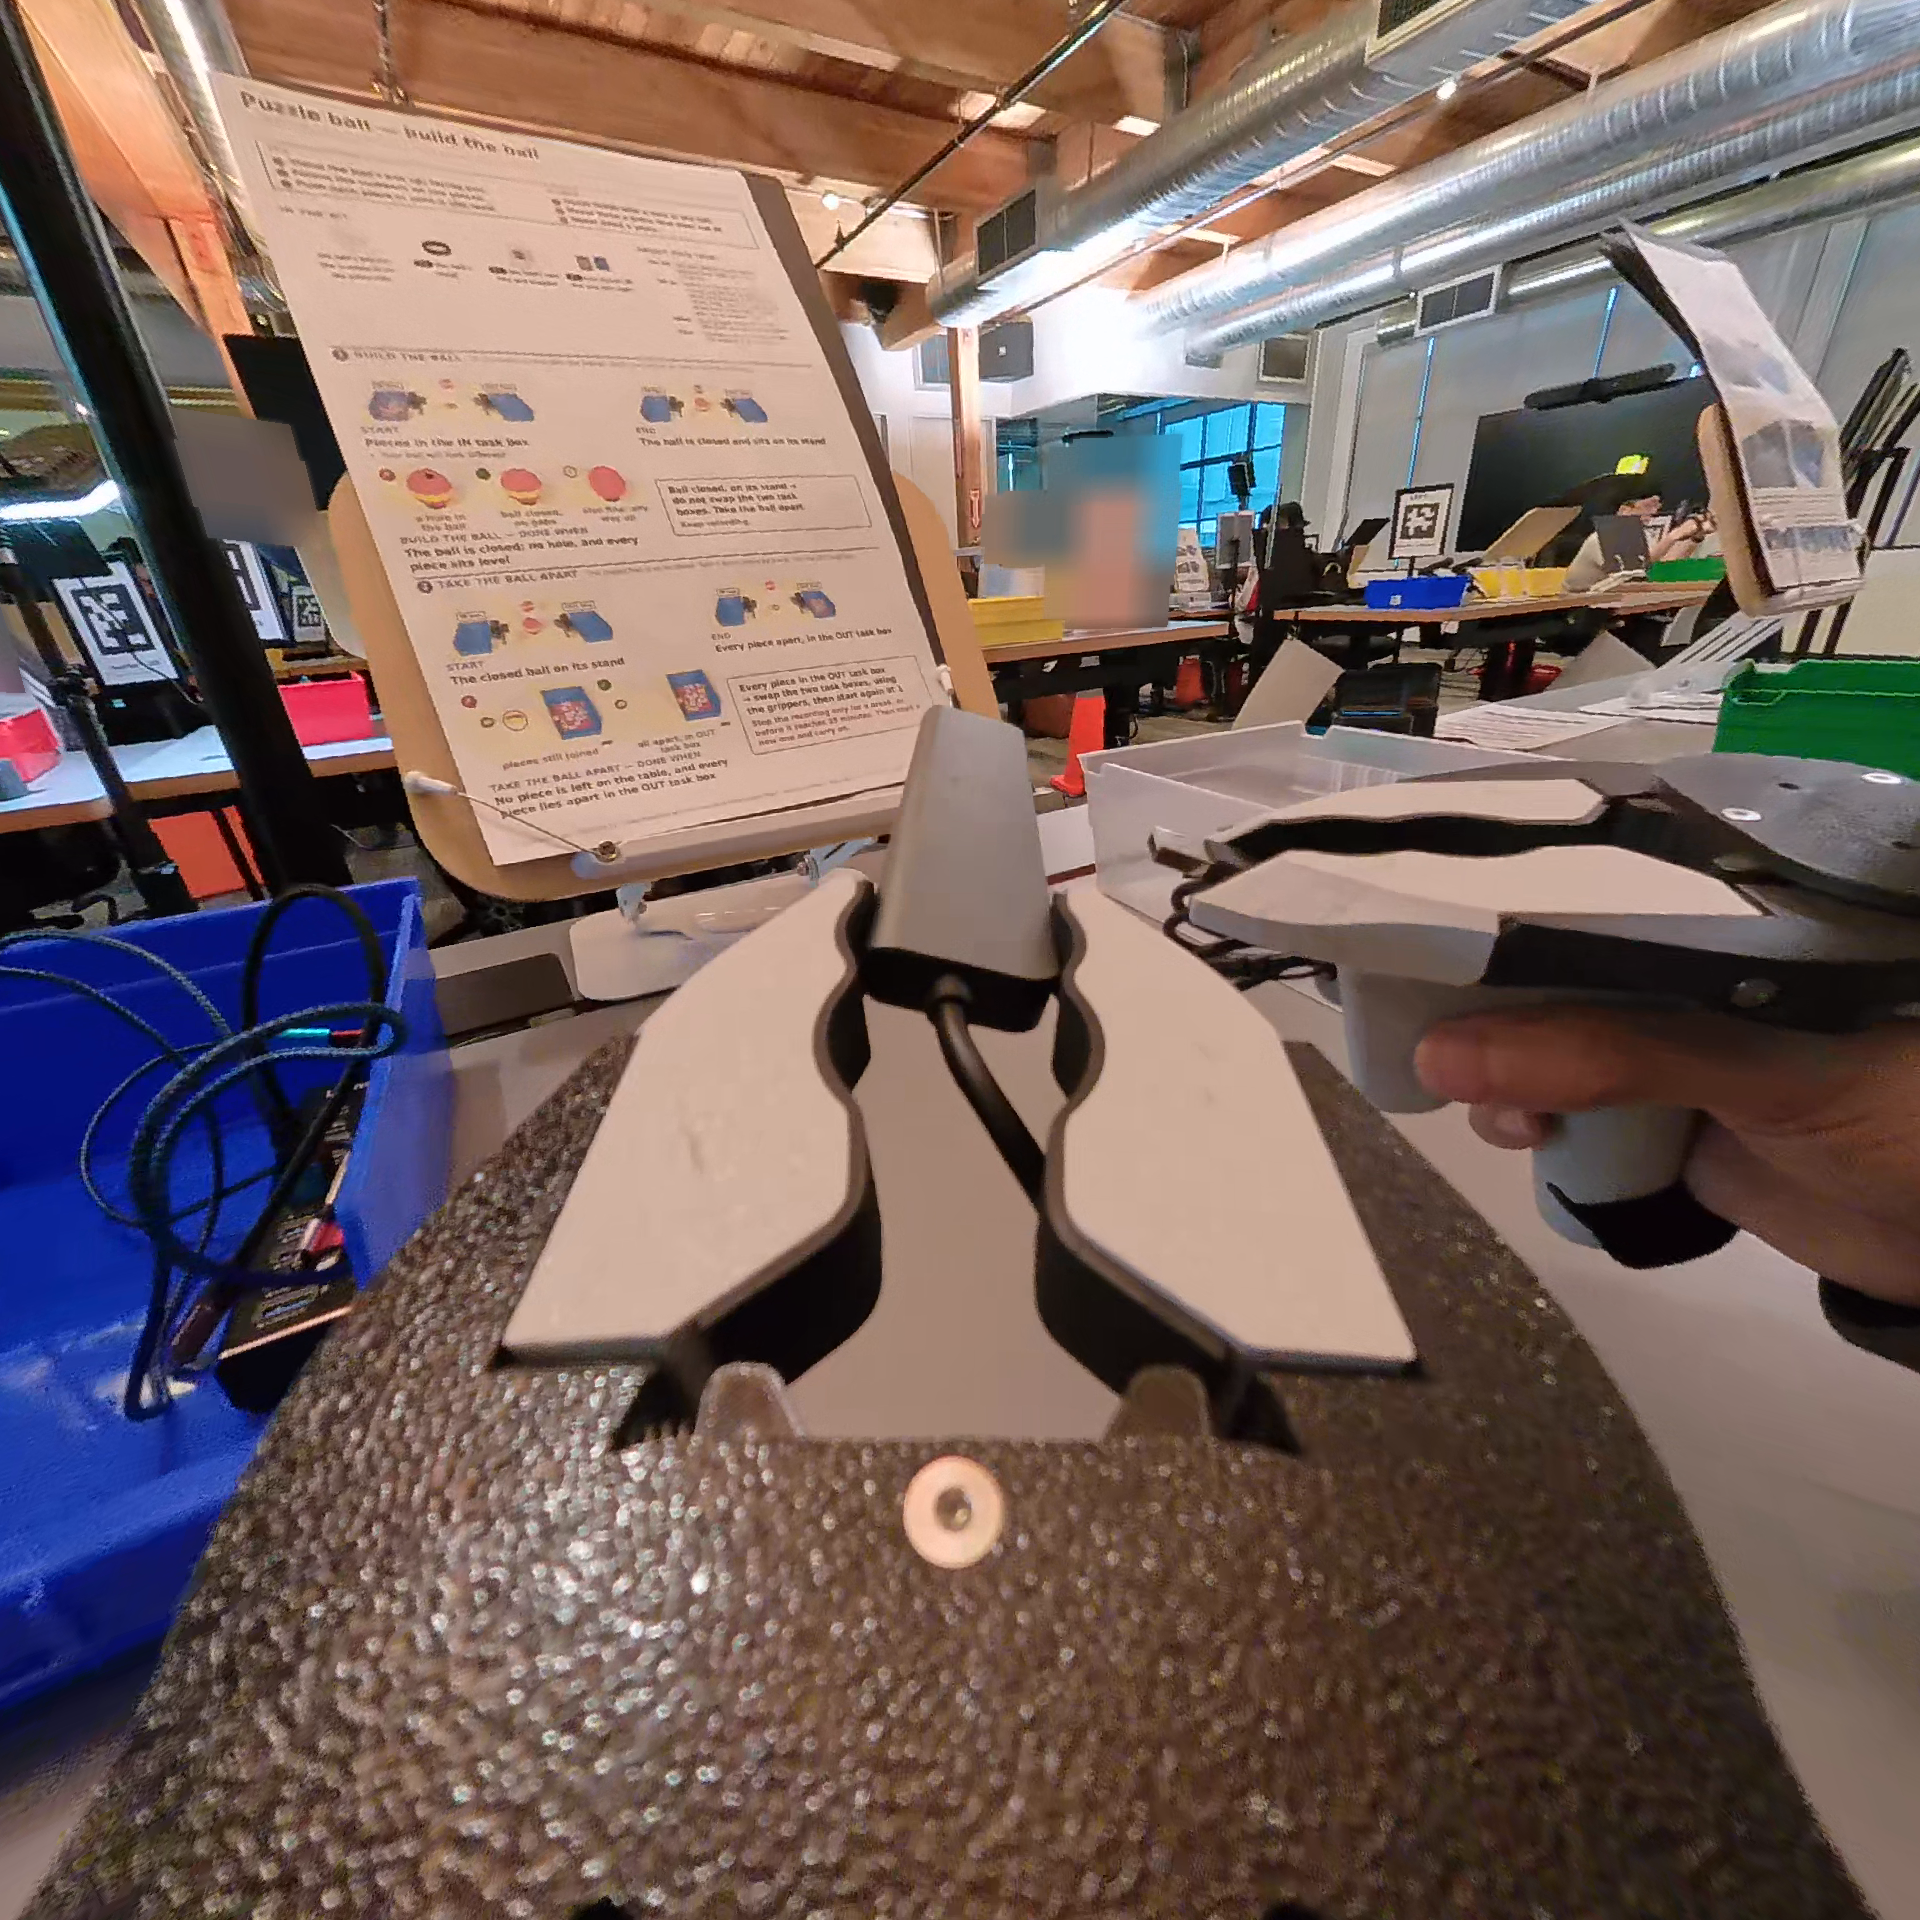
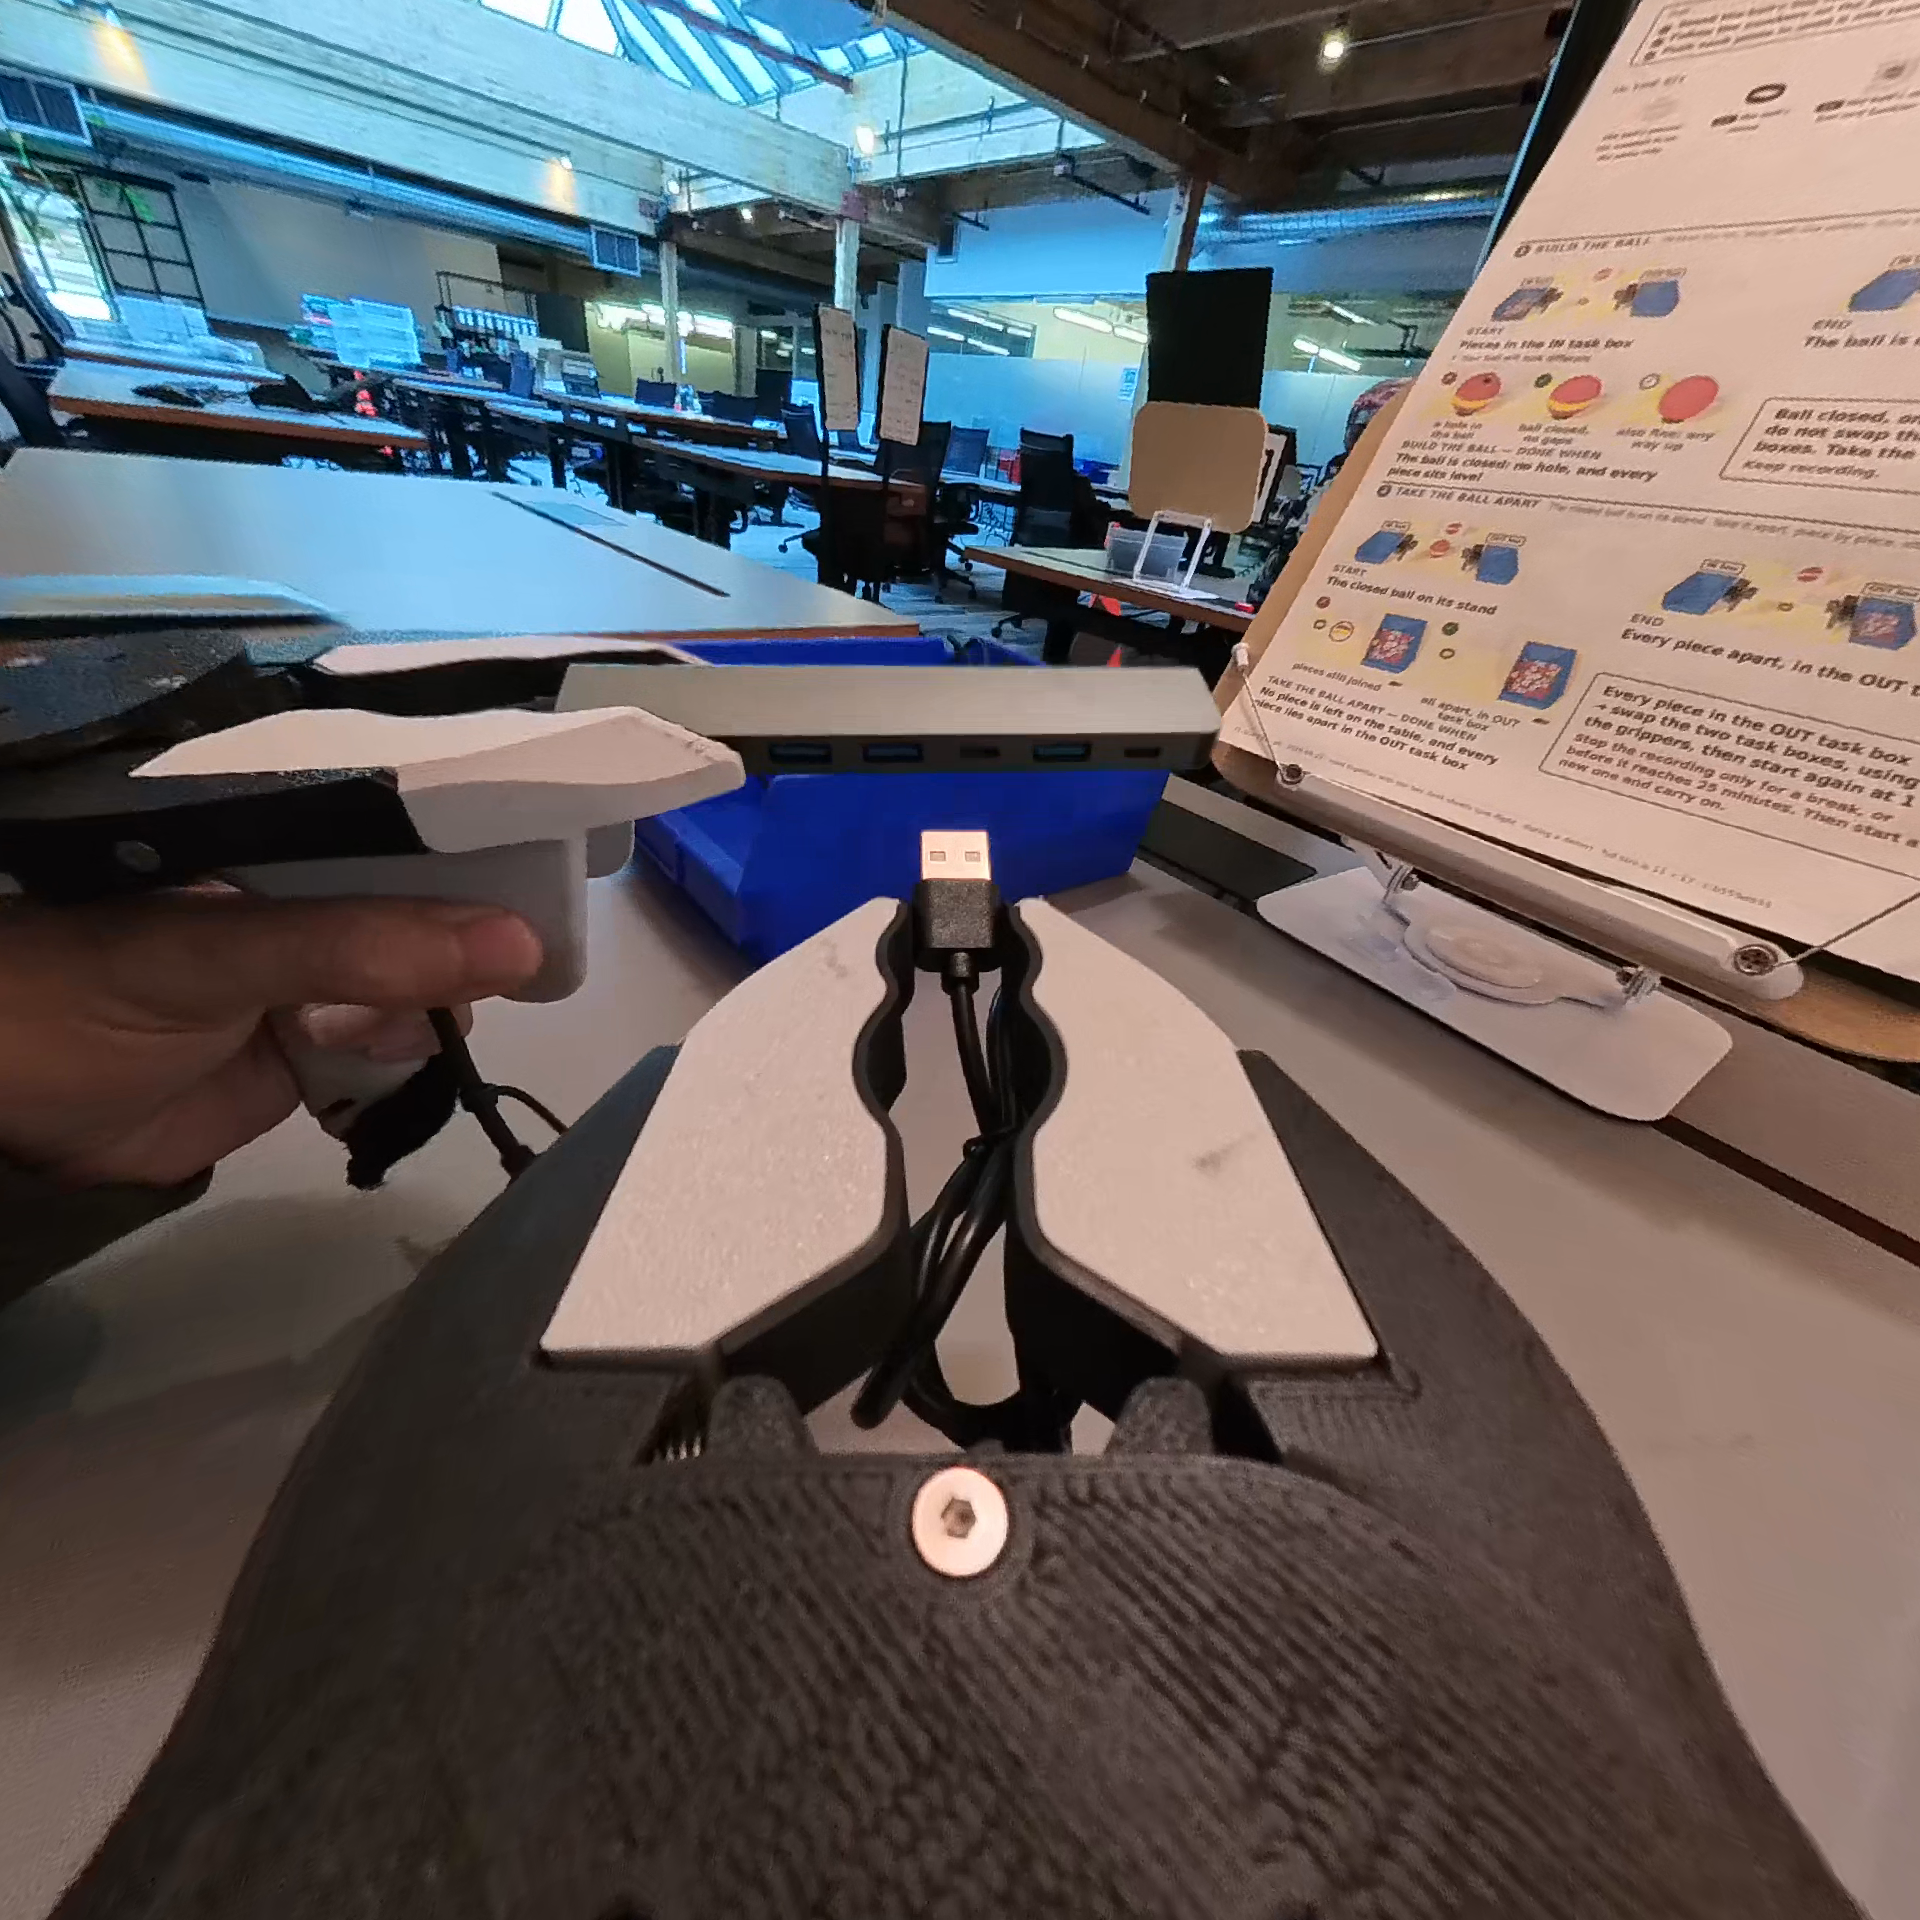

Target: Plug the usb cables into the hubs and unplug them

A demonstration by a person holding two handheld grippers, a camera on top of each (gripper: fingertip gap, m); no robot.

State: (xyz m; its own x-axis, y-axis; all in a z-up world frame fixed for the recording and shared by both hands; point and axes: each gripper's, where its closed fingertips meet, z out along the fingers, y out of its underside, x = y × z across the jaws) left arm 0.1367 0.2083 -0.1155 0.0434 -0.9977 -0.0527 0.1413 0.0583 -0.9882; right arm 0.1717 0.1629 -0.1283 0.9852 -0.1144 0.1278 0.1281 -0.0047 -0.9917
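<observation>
Holding: we have the left gripper (image 1: 961, 935) clamped on the cable end of a grey hub (image 1: 961, 831), which sticks out level past the fingertips, up off the table (image 2: 1455, 1195).
Plug hand: our right gripper (image 2: 958, 925) is closed on the black body of a usb plug (image 2: 954, 857); the metal tip pokes out ahead of the fingers.
Gap: in the right wrist view the plug sits just short of the hub's port row and is not yet seated. It points between the second blue port and the small slot beside it.
Step, as we judge it: lining up for an insertion, so the plugging half is under way.
Hub handling: rigid metal-looking bar, likely light. Held at one end only, it may pivot when the plug pushes on it, so we would keep the clamp firm and push straight in.
Plug handling: short, stiff, smooth plastic; take it by the black body, never the metal. Its cable (image 2: 961, 1143) is limp and loops back between the fingers, so it gives no steering.
Risk: a tilted plug would catch on the port rim; which way up it must go we cannot tell.
Nearby: a blue bin (image 1: 62, 1039) to the left holds another hub with braided cables plugged in; an instruction sheet (image 1: 582, 468) stands on a stand behind.
</observation>
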